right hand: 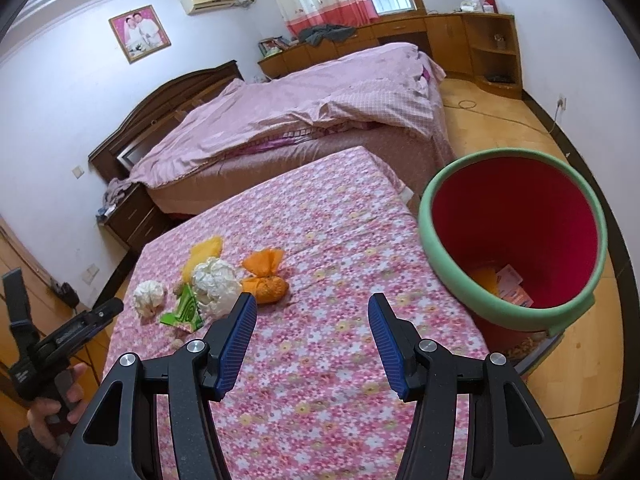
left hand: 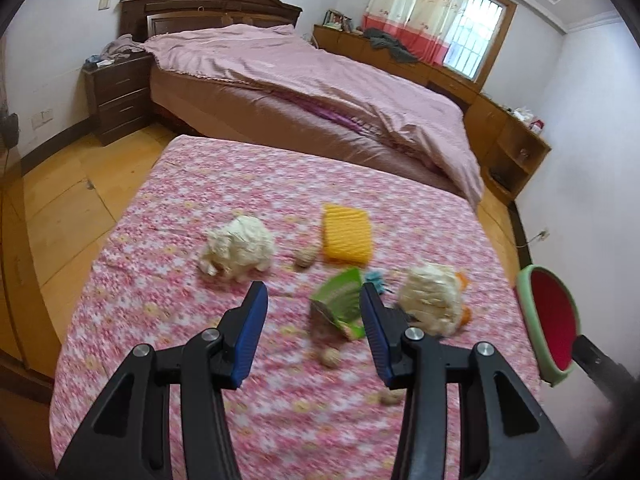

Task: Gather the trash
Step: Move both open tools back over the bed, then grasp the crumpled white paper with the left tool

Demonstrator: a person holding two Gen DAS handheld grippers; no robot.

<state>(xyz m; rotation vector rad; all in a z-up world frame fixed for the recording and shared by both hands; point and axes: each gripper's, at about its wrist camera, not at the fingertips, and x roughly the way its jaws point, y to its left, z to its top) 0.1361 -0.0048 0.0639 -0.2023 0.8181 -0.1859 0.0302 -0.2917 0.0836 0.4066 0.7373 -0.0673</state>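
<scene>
- Left gripper (left hand: 313, 300) hangs over the pink flowered cloth (left hand: 160, 280) of the table, its blue pads (left hand: 250, 336) parted about halfway with nothing between them – only cloth shows in the gap
- Right gripper (right hand: 312, 312) is likewise about half open and empty, above a bare stretch of the same cloth
- Trash lies in a loose cluster on the cloth: a crumpled white paper ball (left hand: 240, 248), a second white paper wad (left hand: 430, 300), a green wrapper (left hand: 340, 304) between them, and a yellow ridged piece (left hand: 347, 236) farther back
- An orange net bag (right hand: 266, 280) sits just beside the second wad, on its right in the right wrist view
- A few small brown nuts (left hand: 306, 258) are scattered among the pieces – the left view is blurred, so I cannot say what kind
- The red bin (right hand: 520, 240) with a green rim stands off the table's right edge, some paper scraps on its bottom
- A hand (right hand: 52, 412) grips the left gripper's handle at the lower left of the right wrist view
</scene>
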